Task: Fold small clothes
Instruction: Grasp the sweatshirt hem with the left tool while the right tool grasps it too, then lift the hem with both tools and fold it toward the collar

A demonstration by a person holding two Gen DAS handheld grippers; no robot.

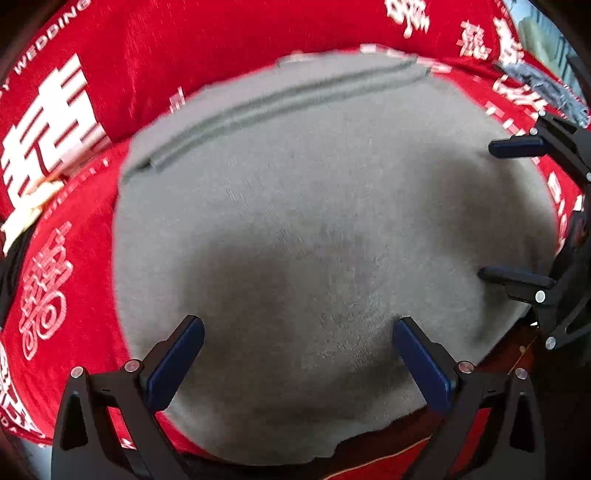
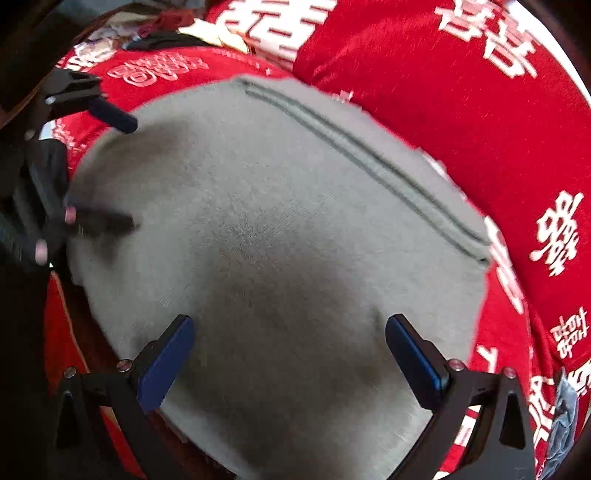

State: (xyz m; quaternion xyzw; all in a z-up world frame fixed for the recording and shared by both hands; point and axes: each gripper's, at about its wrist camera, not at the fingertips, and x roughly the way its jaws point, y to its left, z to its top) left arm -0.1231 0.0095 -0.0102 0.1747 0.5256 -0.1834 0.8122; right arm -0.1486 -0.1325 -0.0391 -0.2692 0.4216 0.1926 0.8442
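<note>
A grey garment lies flat on a red printed cover; a double-stitched hem runs along its far edge. It also fills the right wrist view. My left gripper hovers open over the garment's near part, holding nothing. My right gripper is open and empty over the garment too. The right gripper shows at the right edge of the left wrist view, open at the garment's right side. The left gripper shows at the left edge of the right wrist view, blurred.
The red cover with white characters spreads all around the garment, with a raised red cushion behind it. Other bundled cloth lies at the far corner. A dark wooden edge shows beside the garment's near side.
</note>
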